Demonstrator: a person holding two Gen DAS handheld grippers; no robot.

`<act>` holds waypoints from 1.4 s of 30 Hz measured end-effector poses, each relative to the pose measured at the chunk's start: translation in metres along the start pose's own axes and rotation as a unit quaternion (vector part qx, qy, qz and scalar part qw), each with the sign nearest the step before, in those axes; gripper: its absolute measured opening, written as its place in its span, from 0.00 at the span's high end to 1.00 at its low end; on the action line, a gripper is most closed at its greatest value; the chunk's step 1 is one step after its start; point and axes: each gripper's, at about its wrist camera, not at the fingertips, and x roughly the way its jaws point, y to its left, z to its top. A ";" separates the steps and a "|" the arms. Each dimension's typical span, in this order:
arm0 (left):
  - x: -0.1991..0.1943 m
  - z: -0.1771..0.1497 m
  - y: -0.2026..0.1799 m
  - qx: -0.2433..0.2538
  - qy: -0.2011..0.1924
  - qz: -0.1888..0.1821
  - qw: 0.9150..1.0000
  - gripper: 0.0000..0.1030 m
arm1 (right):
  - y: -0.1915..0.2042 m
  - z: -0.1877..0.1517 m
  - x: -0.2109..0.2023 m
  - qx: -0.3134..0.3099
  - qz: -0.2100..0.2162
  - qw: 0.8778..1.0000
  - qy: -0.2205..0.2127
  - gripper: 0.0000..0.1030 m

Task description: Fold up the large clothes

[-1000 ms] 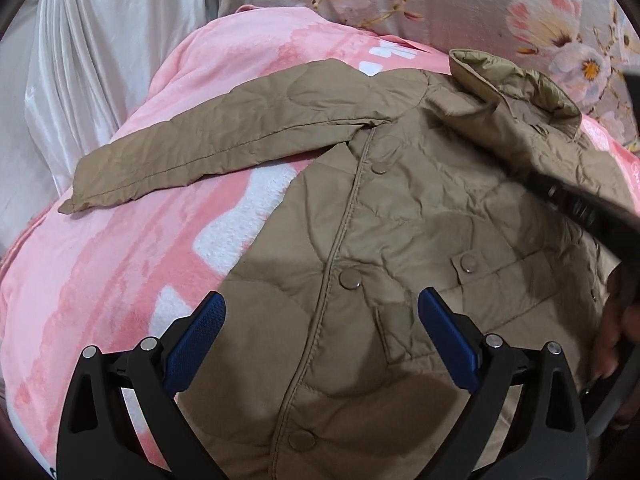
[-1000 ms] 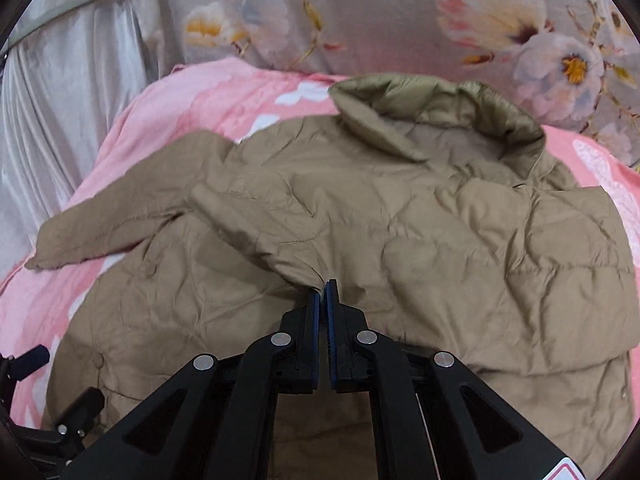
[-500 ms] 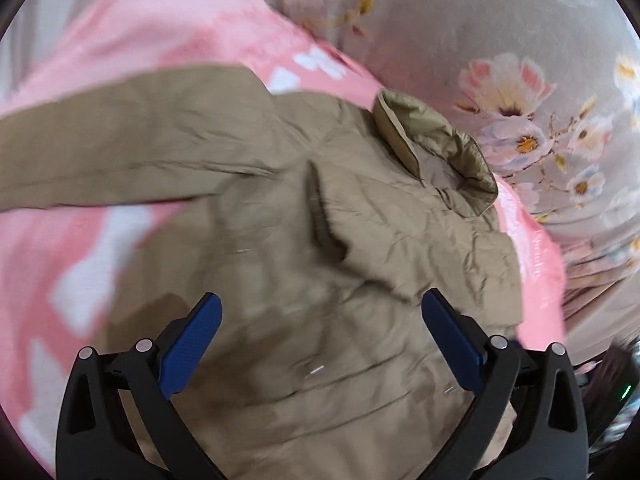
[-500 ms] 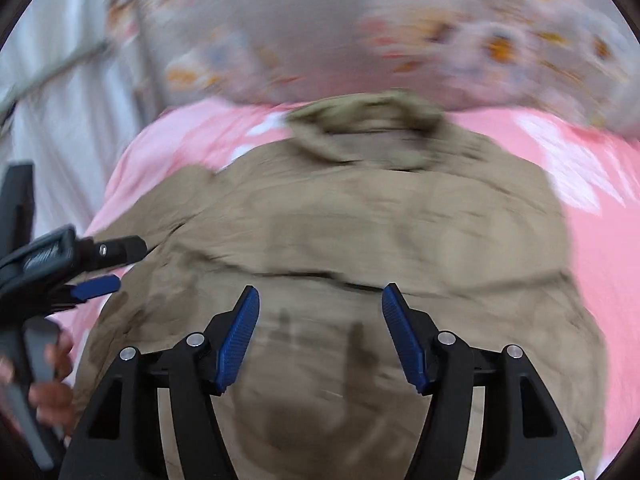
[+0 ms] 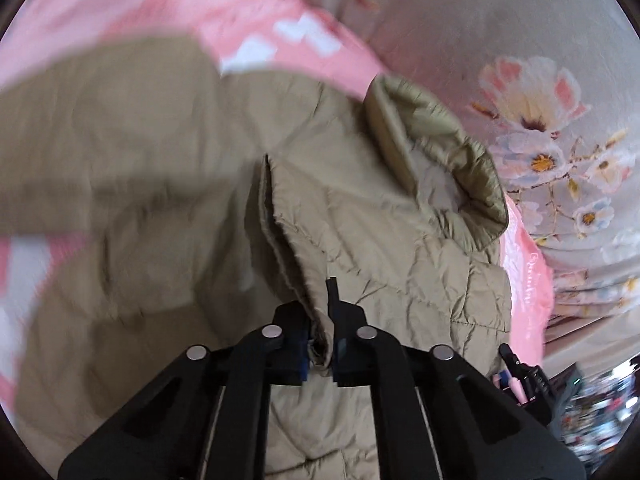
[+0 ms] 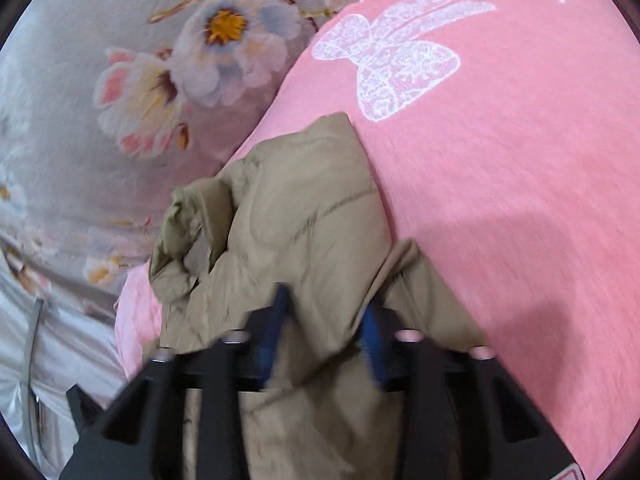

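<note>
**Both Grippers Now Biting Into the Jacket**

Where my left gripper (image 5: 322,344) hung wide open over the spread jacket (image 5: 380,240) a second ago, it has now clamped onto a raised fold of the tan cloth, the ridge running away from the jaws toward twelve o'clock. The collar (image 5: 440,160) stands up at about one o'clock, and the pink blanket (image 5: 248,12) under it shows from ten to two. I take this to mean the next fold is ready to be lifted over.

My right gripper (image 6: 324,332), which opened briefly half a second ago, is closing again with a thick bunch of the jacket (image 6: 304,216) between its blue pads (image 6: 276,320). The frame shows cloth filling the gap; I judge the pads are touching it. The jacket heaps up toward eleven o'clock, with the blanket (image 6: 500,200) filling one to four and the flowered sheet (image 6: 120,80) from nine to eleven.

Hard to read: the left view is smeared from seven to ten o'clock, so the sleeve there is a blur. The right view is blurred around the pads, and which part of the jacket they hold I cannot tell. The hem is cut off in both views.
</note>
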 end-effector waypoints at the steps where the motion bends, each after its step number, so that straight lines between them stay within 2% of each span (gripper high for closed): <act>1: -0.007 0.004 -0.004 0.011 -0.013 -0.002 1.000 0.96 | 0.009 0.004 -0.010 -0.012 0.008 1.000 -0.026 0.92; 2: -0.017 0.008 -0.008 0.022 -0.031 -0.004 0.999 0.96 | 0.021 0.006 -0.026 -0.039 0.013 0.997 -0.057 0.92; 4: -0.028 0.009 -0.010 0.042 -0.055 0.003 0.998 0.96 | 0.043 0.001 -0.042 -0.099 0.005 0.991 -0.093 0.94; 5: -0.027 0.007 -0.010 0.055 -0.060 0.018 0.997 0.96 | 0.050 -0.003 -0.038 -0.128 -0.019 0.987 -0.092 0.94; 7: -0.008 -0.001 -0.007 0.072 -0.050 0.054 0.995 0.96 | 0.051 -0.012 -0.013 -0.169 -0.089 0.980 -0.061 0.95; 8: 0.011 -0.009 -0.002 0.079 -0.032 0.078 0.993 0.96 | 0.047 -0.018 0.004 -0.183 -0.126 0.974 -0.038 0.95; 9: 0.024 -0.015 0.003 0.083 -0.020 0.092 0.992 0.96 | 0.042 -0.023 0.016 -0.189 -0.144 0.971 -0.019 0.95; 14: 0.036 -0.030 0.002 0.124 -0.042 0.124 0.984 0.94 | 0.033 -0.036 0.023 -0.212 -0.170 0.962 -0.004 0.93; 17: 0.039 -0.036 -0.006 0.150 -0.054 0.147 0.976 0.93 | 0.031 -0.038 0.015 -0.210 -0.165 0.964 0.003 0.88; 19: 0.030 -0.039 -0.009 0.169 -0.055 0.163 0.970 0.89 | 0.030 -0.043 0.000 -0.202 -0.168 0.965 0.009 0.83; 21: 0.012 -0.042 -0.011 0.183 -0.064 0.174 0.965 0.75 | 0.037 -0.048 -0.028 -0.205 -0.189 0.960 -0.007 0.80; 23: -0.012 -0.041 -0.017 0.190 -0.087 0.173 0.962 0.68 | 0.046 -0.048 -0.048 -0.214 -0.196 0.956 -0.038 0.77; 25: -0.034 -0.033 -0.033 0.187 -0.115 0.168 0.961 0.64 | 0.071 -0.049 -0.060 -0.234 -0.179 0.953 -0.065 0.77; 27: -0.043 -0.022 -0.054 0.177 -0.125 0.133 0.967 0.50 | 0.099 -0.054 -0.048 -0.265 -0.149 0.951 -0.061 0.77; 30: -0.018 -0.018 -0.082 0.180 -0.099 0.104 0.973 0.47 | 0.122 -0.070 -0.010 -0.299 -0.141 0.943 -0.033 0.77; 32: 0.012 -0.024 -0.089 0.193 -0.074 0.113 0.972 0.47 | 0.126 -0.084 0.020 -0.315 -0.145 0.938 0.003 0.77; 35: 0.051 -0.043 -0.083 0.202 -0.042 0.143 0.968 0.47 | 0.117 -0.105 0.045 -0.331 -0.171 0.927 0.025 0.78; 37: 0.060 -0.052 -0.076 0.204 -0.045 0.146 0.967 0.47 | 0.114 -0.114 0.046 -0.341 -0.177 0.923 0.016 0.78; 42: 0.065 -0.067 -0.074 0.227 -0.072 0.163 0.957 0.46 | 0.114 -0.122 0.052 -0.352 -0.191 0.916 0.004 0.78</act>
